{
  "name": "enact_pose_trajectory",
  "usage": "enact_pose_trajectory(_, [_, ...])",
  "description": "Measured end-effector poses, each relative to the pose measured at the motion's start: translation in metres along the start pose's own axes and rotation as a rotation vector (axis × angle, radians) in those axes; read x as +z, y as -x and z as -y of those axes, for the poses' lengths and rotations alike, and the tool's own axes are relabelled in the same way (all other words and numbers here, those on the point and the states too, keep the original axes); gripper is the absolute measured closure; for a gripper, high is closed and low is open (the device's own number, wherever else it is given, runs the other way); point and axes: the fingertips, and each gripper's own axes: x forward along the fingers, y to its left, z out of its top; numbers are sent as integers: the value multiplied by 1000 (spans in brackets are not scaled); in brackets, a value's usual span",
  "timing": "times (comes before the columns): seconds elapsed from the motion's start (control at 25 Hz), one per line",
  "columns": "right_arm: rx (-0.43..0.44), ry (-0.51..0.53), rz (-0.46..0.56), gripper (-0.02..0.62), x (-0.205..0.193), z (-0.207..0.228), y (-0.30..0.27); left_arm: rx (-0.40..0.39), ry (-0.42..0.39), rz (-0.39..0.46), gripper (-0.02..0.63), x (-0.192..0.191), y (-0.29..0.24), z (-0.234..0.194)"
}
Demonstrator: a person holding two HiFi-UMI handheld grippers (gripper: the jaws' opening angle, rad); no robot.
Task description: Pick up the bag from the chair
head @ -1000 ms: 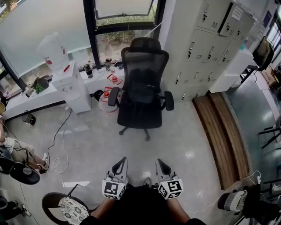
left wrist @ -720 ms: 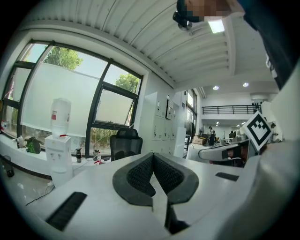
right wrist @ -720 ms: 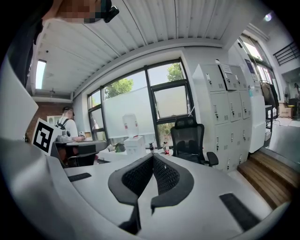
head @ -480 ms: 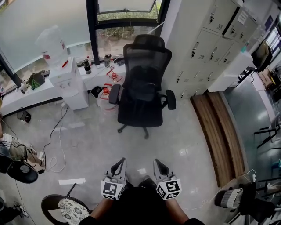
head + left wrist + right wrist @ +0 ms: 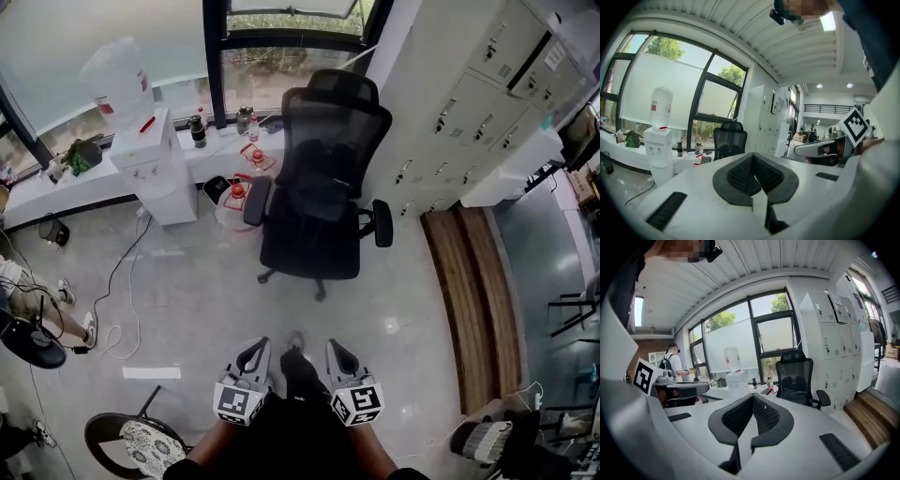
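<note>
A black mesh office chair point(image 5: 323, 187) stands on the tiled floor by the window, some way ahead of me. A black bag point(image 5: 317, 180) rests on its seat against the backrest and is hard to tell from the dark chair. My left gripper point(image 5: 253, 352) and right gripper point(image 5: 339, 352) are held low and close to my body, side by side, both pointing at the chair. Each is shut with nothing between its pads. The chair point(image 5: 730, 143) shows small beyond the left gripper point(image 5: 753, 155). It stands larger point(image 5: 797, 378) beyond the right gripper point(image 5: 753, 396).
A white water dispenser point(image 5: 155, 159) and red-capped jugs point(image 5: 234, 195) stand left of the chair. Grey lockers point(image 5: 487, 103) and a wooden platform point(image 5: 473, 300) lie to the right. Cables point(image 5: 122, 281) cross the floor at left, and a round stool point(image 5: 150, 442) is near my left side.
I have stepped toward the chair, which now looks nearer and sits further right in the head view. A foot shows between the grippers. Both grippers stay shut.
</note>
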Motion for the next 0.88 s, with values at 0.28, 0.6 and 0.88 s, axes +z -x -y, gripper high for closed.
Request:
enact_pose_trajectory(0.28, [93,43,10,595,37,43,-86,90,-24,-19,607,23,-67,-39])
enact_pose_trajectory(0.6, [130,115,12,595,82,109,-181,183,15,-6,607,60,-141,-86])
enact_pose_trajectory(0.88, [105,89,-30,595,95,135,-257,120,34,-32,607,74,-216,-138])
